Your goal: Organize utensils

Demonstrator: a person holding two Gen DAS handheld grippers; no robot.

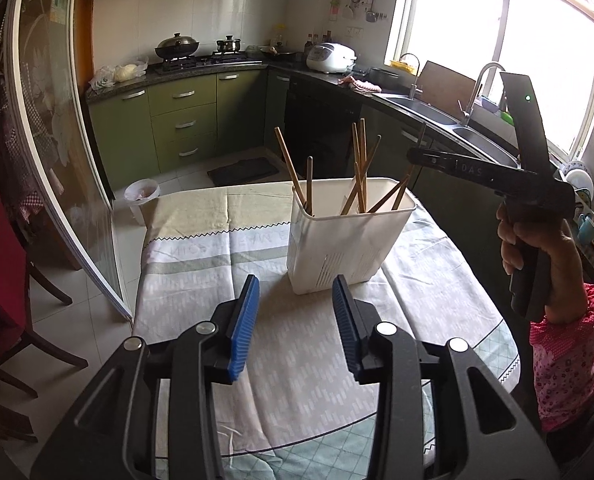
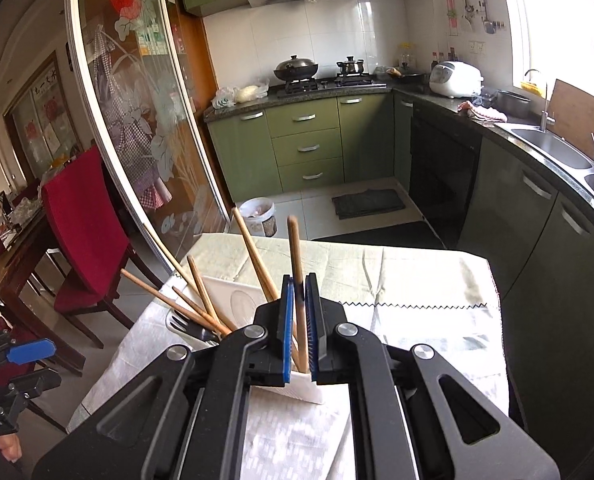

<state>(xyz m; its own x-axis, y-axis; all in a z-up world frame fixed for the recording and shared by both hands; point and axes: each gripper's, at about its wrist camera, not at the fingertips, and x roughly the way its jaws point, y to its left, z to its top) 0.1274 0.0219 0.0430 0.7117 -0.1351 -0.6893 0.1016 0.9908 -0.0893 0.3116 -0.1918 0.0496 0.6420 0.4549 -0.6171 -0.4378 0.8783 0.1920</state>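
Note:
A white utensil holder (image 1: 349,248) stands on the cloth-covered table (image 1: 201,280) with several wooden chopsticks (image 1: 359,168) leaning inside it. My left gripper (image 1: 296,280) is open just in front of the holder, with nothing between its blue pads. A hand at the right holds my right gripper (image 1: 415,155) up over the holder's right side. In the right wrist view, my right gripper (image 2: 300,280) is shut on a single wooden chopstick (image 2: 295,240), which stands upright above the holder (image 2: 237,300). A dark fork (image 2: 185,326) lies among the chopsticks in the holder.
A glass sliding door (image 1: 57,160) runs along the table's left side, with a red chair (image 2: 85,220) beyond it. Green cabinets (image 1: 185,120), a stove and a sink (image 1: 429,108) line the far and right walls. A small bin (image 1: 141,196) stands on the floor past the table.

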